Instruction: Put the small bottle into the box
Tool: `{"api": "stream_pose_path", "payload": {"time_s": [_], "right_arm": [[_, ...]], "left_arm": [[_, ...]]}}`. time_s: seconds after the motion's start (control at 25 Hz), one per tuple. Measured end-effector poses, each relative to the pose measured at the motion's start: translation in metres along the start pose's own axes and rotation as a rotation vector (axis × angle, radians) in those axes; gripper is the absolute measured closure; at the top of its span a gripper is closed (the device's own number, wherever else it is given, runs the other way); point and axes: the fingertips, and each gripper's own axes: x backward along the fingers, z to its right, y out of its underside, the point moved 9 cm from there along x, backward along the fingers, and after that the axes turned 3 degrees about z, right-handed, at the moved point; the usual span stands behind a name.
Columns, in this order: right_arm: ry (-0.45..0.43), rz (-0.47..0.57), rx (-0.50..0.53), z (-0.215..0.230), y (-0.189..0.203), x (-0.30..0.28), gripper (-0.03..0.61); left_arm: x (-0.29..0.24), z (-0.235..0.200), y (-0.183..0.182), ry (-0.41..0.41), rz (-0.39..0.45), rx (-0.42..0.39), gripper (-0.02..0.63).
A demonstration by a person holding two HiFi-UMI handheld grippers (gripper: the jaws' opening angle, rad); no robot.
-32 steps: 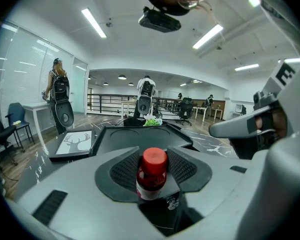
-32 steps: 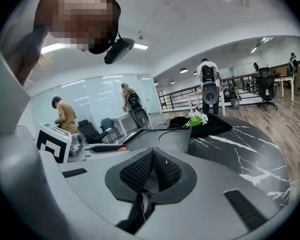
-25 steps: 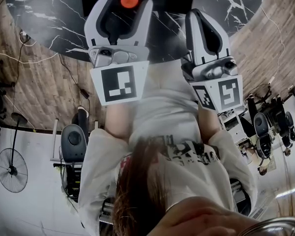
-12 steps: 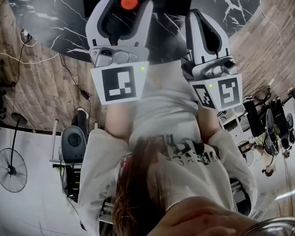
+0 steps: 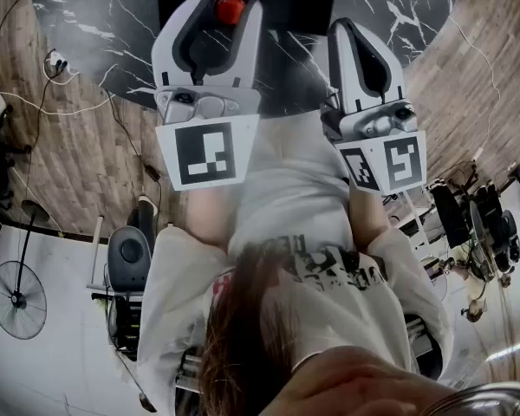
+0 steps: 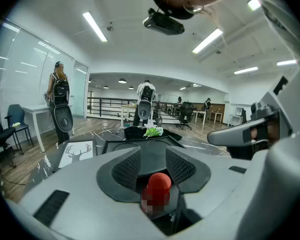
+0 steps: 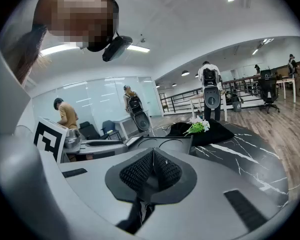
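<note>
While closing from the left, grips small bottle (image 6: 158, 186) in left gripper (image 6: 152, 155): jaws just drawn inward, partly closed, ribbed pads against its sides, red cap up and low between them. Holds it at near edge of black box (image 6: 117, 146), over dark marbled table (image 5: 104, 37). Beyond box, green sprig (image 6: 153, 131) lying on something black. Further right, right gripper (image 7: 151, 156) level beside the left one, jaws fully together, pads touching, nothing between them, also pointed toward the table.
</note>
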Motion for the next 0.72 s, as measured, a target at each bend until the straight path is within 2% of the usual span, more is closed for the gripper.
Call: {"api": "stream_pose_path", "payload": {"time_s": [0.32, 0.56, 0.72], "right_arm": [[0.002, 0.004, 0.003, 0.0013, -0.0035, -0.0003, 0.577], [0.004, -0.002, 0.000, 0.0025, -0.0008, -0.0007, 0.577], [0.002, 0.000, 0.001, 0.0018, -0.0022, -0.0008, 0.577]], "left_arm": [[0.0009, 0.0001, -0.0064, -0.036, 0.018, -0.019, 0.568], [0.0018, -0.0003, -0.0057, -0.051, 0.019, -0.021, 0.607], [0.0039, -0.0006, -0.0087, -0.057, 0.040, -0.023, 0.609]]}}
